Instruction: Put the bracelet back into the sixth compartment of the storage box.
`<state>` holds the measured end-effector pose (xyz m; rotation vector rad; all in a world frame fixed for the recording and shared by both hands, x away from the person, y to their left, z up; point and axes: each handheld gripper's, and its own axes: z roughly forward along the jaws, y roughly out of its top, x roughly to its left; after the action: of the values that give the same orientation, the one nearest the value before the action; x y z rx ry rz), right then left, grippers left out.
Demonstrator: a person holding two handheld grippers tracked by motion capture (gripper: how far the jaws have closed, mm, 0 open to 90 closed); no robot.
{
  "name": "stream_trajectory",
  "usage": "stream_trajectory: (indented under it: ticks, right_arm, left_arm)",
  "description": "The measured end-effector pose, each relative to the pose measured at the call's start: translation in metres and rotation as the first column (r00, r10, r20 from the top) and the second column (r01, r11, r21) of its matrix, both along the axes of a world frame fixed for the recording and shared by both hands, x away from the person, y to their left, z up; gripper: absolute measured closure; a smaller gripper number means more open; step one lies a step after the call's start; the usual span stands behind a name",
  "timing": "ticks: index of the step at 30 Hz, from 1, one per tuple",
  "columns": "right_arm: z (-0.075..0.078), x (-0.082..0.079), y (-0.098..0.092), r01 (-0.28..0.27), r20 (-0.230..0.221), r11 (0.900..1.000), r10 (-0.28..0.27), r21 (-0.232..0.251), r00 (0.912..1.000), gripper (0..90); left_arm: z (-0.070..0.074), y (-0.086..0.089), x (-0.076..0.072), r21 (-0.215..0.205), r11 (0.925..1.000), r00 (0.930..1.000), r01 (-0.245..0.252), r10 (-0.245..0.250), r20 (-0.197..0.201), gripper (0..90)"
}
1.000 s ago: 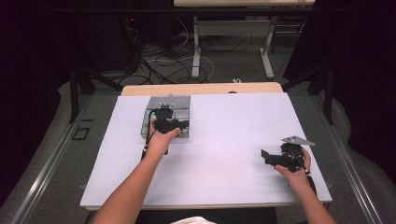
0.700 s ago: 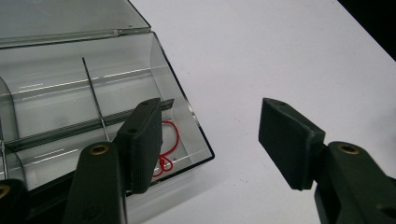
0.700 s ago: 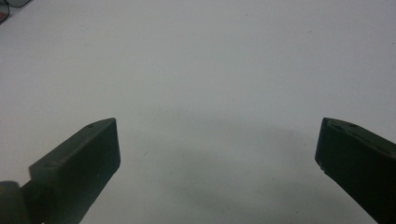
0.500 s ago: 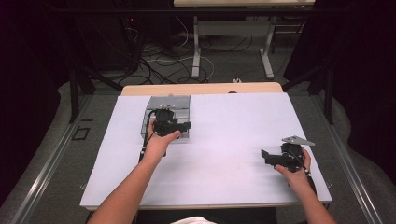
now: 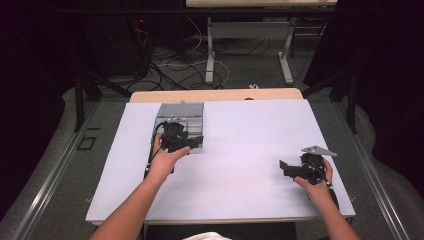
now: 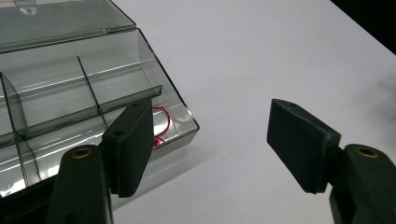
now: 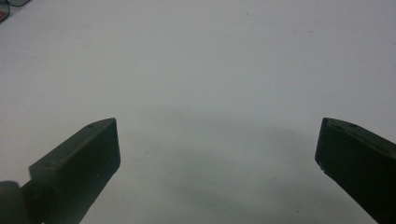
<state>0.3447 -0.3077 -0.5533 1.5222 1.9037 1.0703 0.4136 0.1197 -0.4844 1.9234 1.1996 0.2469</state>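
A: We hold the left tool (image 6: 210, 144) with its jaws wide apart and nothing between them. One jaw hangs over the near corner of the box (image 6: 93, 93); the other is out over bare bench (image 6: 280, 56).

B: So the box lies to the tool's left, and a little ahead?

A: Yes, in the left gripper view. In the high view the left tool (image 5: 176, 140) sits right at the box's (image 5: 180, 112) near edge, so this hand is much the nearer. The right tool (image 5: 295, 169) rests well apart, at the bench's right side, its jaws also spread and empty over plain bench (image 7: 196, 70).

B: What's in the box?

A: It's clear plastic, the lid (image 6: 56, 21) lying open behind it, with thin walls dividing it into compartments. The ones we see look empty, except the corner one nearest the tool, which holds a small loop of red thread (image 6: 161, 125), half hidden by the jaw.

B: And the box's long axis?

A: It seems to run away from us across the bench. We judge the next move turns on shifting the tool leftward over that corner compartment, if the thread is what we want.
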Motion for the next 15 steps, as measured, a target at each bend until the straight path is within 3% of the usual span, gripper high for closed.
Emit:
stream_trajectory:
  ticks: [11, 15]
  right_arm:
    - [0.0, 0.0, 0.0, -0.002, 0.003, 1.0, 0.002, -0.002, 1.0, 0.0]
    - [0.0, -0.001, 0.0, 0.002, 0.0, 1.0, -0.002, 0.003, 1.0, 0.0]
  left_arm:
    - [0.001, 0.018, -0.017, -0.043, 0.9991, 1.0, 0.0, 0.0, 0.002, 22.5]
    - [0.001, 0.028, -0.022, -0.04, 0.9992, 1.0, -0.003, 0.003, 0.0, 18.3]
